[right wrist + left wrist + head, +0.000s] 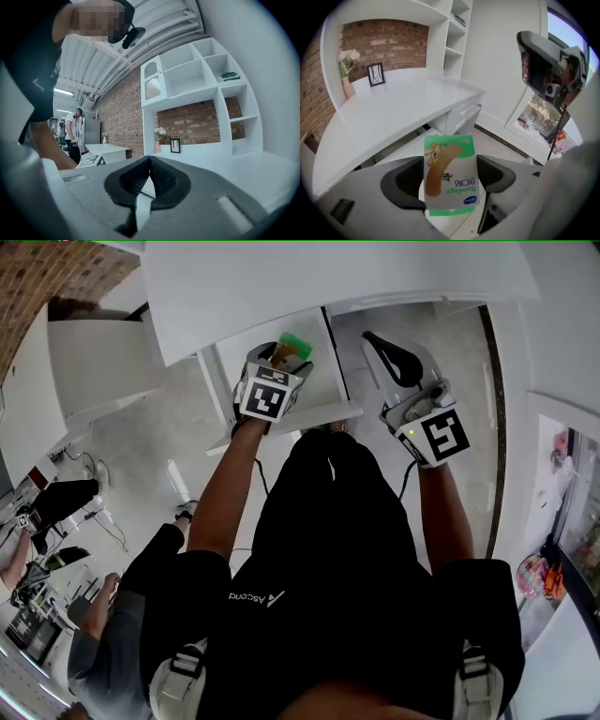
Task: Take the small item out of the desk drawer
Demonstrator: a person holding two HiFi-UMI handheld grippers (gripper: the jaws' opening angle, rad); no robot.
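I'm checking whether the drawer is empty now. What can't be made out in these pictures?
- Inside of the drawer: head view, mostly covered by the left gripper and the desk top.
- Back and contents of the bandage box: left gripper view shows only its printed front.
- Framed picture: left gripper view, too small.
- Dark item on the upper shelf: right gripper view, too small.

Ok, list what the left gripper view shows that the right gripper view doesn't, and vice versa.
Left gripper view only: a bandage box clamped in the left gripper, closed desk drawers beyond it. Right gripper view only: a person standing far off, a ribbed ceiling. Both: brick wall, flower vase, picture frame, white desk.
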